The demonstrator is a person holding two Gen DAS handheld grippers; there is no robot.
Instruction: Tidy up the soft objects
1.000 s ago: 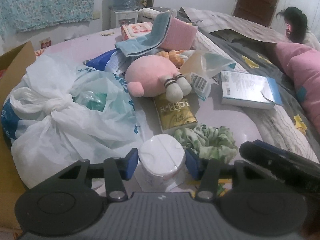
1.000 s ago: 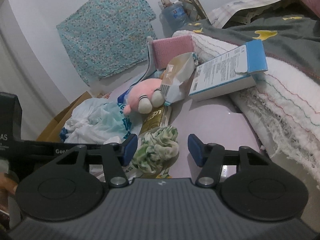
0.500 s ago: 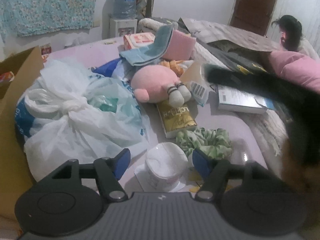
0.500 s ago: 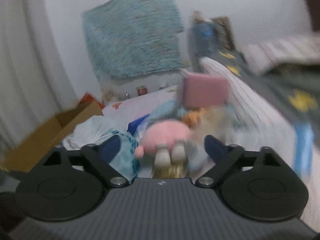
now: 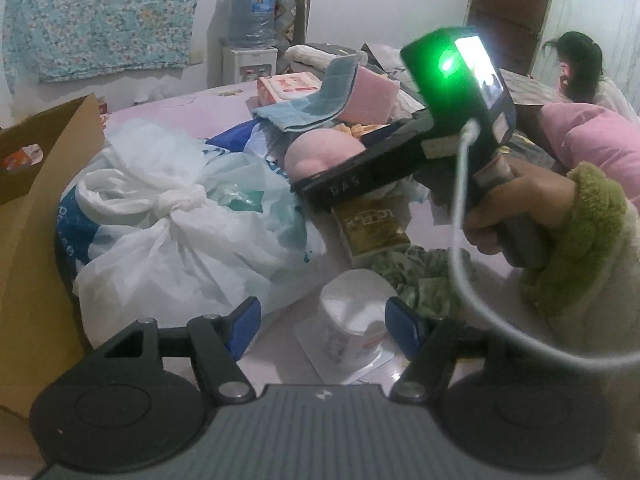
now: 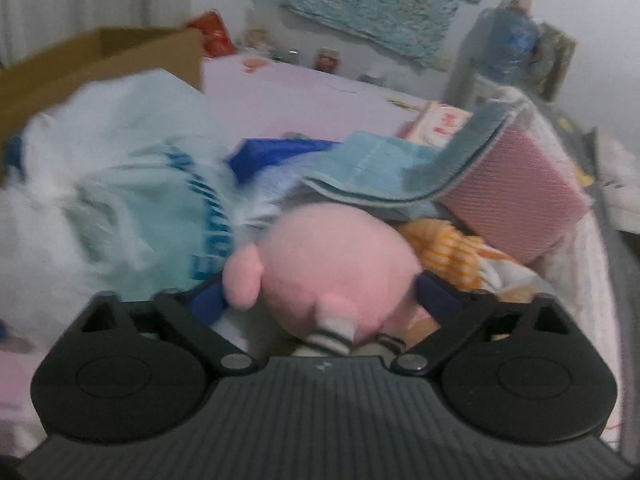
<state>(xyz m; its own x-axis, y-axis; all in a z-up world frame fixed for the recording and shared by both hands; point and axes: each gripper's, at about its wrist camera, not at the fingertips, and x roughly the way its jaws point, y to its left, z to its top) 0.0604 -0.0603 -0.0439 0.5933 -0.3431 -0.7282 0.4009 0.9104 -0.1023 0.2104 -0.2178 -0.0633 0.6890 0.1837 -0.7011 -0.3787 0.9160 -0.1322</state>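
A pink plush toy [image 6: 332, 256] lies in the pile on the lilac bed. My right gripper [image 6: 322, 300] straddles it and its jaws are closing. The plush fills the gap, and the blur hides whether the pads press on it. In the left wrist view a hand in a green sleeve [image 5: 568, 240] holds that gripper over the plush [image 5: 320, 154]. My left gripper [image 5: 322, 326] is open, with a white wrapped roll [image 5: 352, 304] standing loose between its fingers. A green scrunchie [image 5: 416, 276] lies just right of the roll.
Knotted white plastic bags [image 5: 172, 232] fill the left, with a cardboard box [image 5: 40, 200] beyond them. A gold packet [image 5: 372, 224], a blue towel [image 6: 384, 168] and a pink pad [image 6: 528, 184] crowd around the plush. A person [image 5: 580, 64] sits at the far right.
My left gripper let go of the white roll, opened and drew back a little. My right gripper swung from the scrunchie to the pink plush, rolled upright and spread its jaws around it.
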